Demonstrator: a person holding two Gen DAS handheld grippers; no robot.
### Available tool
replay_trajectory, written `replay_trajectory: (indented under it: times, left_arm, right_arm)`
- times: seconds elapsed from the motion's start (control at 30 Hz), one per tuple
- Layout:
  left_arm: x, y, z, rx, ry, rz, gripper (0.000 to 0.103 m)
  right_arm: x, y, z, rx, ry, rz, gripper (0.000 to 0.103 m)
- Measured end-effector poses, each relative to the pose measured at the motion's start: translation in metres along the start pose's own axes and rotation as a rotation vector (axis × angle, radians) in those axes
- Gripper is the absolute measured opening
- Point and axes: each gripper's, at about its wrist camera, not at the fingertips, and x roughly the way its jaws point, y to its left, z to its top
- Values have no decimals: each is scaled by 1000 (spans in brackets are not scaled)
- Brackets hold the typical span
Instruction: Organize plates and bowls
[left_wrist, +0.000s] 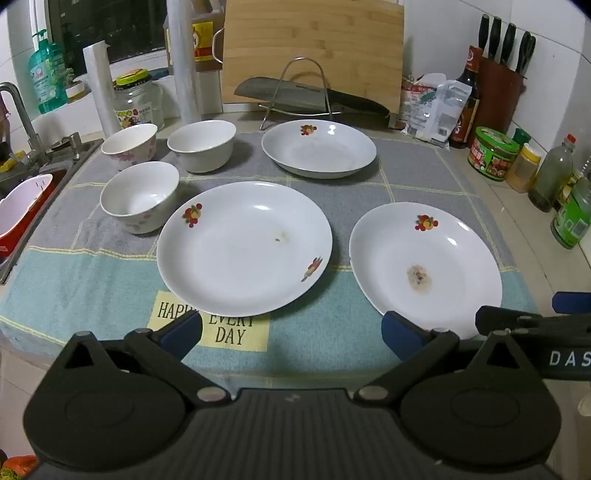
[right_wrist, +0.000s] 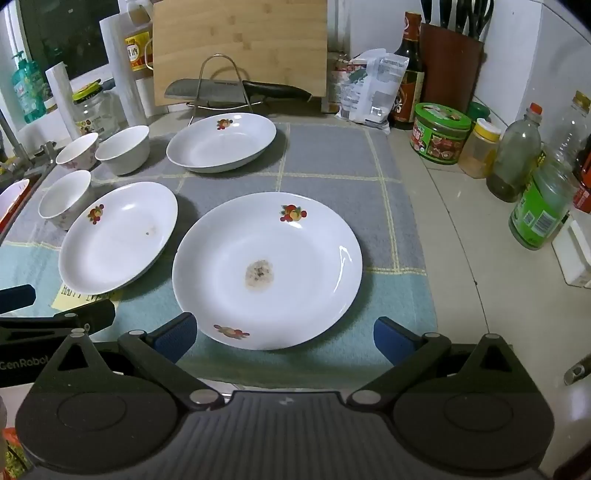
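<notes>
Left tool (left_wrist: 291, 332): black linkage arms with blue pads, spread wide apart at the bottom of the left wrist view; nothing between the pads, hanging over the cloth just below the plates.
Right tool (right_wrist: 284, 334): same build, pads also wide apart at the bottom of the right wrist view, holding nothing; the near rim of the stained plate lies between and just above the two pads, and whether they touch it cannot be told.
Stained plate (right_wrist: 266, 269): round white ceramic plate with fruit decals and a brown smear at its middle, centre of the right wrist view, lower right in the left one.
Second plate (left_wrist: 243, 247): white round plate with fruit decals and a small speck, centre of the left wrist view, just beside the stained plate.
Third plate (left_wrist: 319, 147): deeper white plate, upper middle, in front of the wire rack (left_wrist: 303, 88) holding a cleaver.
Bowls: three white ceramic bowls in a cluster at the upper left; floral bowl (left_wrist: 140, 195) nearest, almost touching the second plate, another floral bowl (left_wrist: 129, 142) and a plain one (left_wrist: 202, 144) behind.
Worktop cover: grey and pale-blue checked cloth (left_wrist: 406, 173) under all the dishes.
</notes>
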Motion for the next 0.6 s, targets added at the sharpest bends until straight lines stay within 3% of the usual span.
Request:
replay_trajectory:
  times: [0.6]
  left_arm:
    - [-4, 2, 4, 14, -7, 18, 102]
  right_arm:
    - [0, 1, 3, 5, 0, 9, 103]
